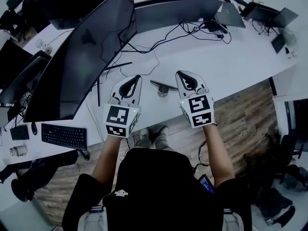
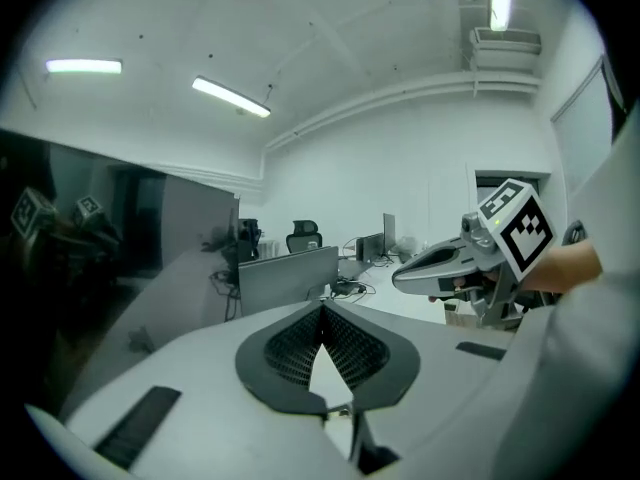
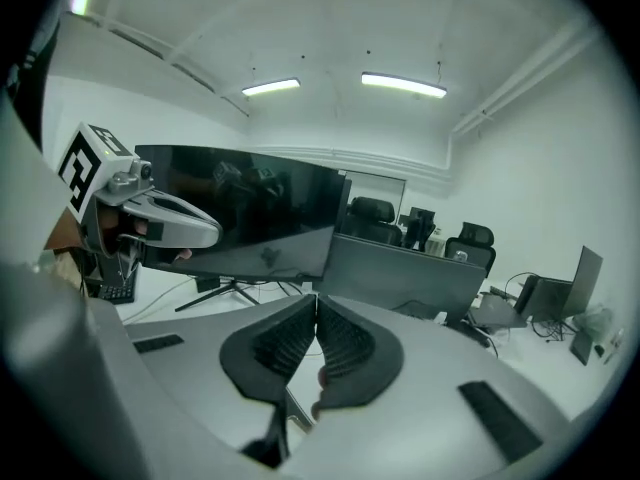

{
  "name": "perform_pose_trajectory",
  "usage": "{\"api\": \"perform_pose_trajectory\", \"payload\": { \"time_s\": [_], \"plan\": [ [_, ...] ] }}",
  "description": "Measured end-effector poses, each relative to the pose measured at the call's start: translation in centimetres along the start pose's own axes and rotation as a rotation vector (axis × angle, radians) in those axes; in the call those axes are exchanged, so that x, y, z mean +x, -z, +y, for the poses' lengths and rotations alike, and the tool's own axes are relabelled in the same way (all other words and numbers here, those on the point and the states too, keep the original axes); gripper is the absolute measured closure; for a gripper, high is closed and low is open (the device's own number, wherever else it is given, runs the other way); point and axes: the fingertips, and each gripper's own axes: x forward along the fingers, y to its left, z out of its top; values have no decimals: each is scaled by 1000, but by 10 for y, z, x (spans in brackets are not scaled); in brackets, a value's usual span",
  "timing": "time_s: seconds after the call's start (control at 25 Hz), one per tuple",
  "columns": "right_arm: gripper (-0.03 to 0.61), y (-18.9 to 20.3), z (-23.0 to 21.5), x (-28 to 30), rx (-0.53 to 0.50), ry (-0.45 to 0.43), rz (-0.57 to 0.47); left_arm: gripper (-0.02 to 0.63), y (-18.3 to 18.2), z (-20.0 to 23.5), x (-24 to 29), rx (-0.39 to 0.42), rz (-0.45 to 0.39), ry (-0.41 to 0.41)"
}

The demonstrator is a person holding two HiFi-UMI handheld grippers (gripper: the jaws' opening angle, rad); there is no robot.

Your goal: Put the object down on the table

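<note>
Both grippers hang side by side over the near edge of the white table [image 1: 240, 66]. My left gripper [image 1: 139, 77] is shut, its ribbed pads meeting at the tips [image 2: 322, 308] with nothing between them. My right gripper [image 1: 178, 73] is also shut and empty, its jaws closed together [image 3: 317, 298]. Each gripper shows in the other's view: the right gripper [image 2: 450, 263] and the left gripper [image 3: 165, 223]. A small dark bar-shaped thing with a round grey base [image 1: 162, 87] lies on the table between the two; what it is I cannot tell.
Two large curved monitors [image 1: 86, 47] stand at the left and back, with cables [image 1: 159, 42] trailing behind them. A black keyboard [image 1: 63, 135] lies at the lower left. Laptops [image 1: 231, 13] sit at the far right. The person sits on a chair over a wooden floor [image 1: 245, 124].
</note>
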Motion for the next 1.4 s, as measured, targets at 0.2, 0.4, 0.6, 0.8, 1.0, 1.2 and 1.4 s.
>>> {"api": "perform_pose_trajectory", "payload": {
  "time_s": [0.2, 0.4, 0.6, 0.8, 1.0, 1.2, 1.4],
  "plan": [
    [554, -31, -18, -25, 21, 53, -86, 600, -35, -8, -3, 31, -63, 16],
    [554, -61, -34, -51, 42, 98, -165, 600, -66, -10, -8, 54, -114, 17],
    [554, -92, -42, -74, 60, 137, -255, 600, -99, -7, -16, 87, -176, 5],
    [554, -115, -47, -87, 66, 159, -316, 600, -126, -8, -22, 122, -225, 4],
    [554, -128, -51, -96, 60, 173, -345, 600, -143, -8, -29, 149, -261, -10],
    [554, -133, -53, -102, 59, 186, -360, 600, -148, -5, -34, 151, -278, -19],
    [554, -134, -51, -103, 56, 189, -363, 600, -149, -4, -37, 151, -286, -20]
  ]
}}
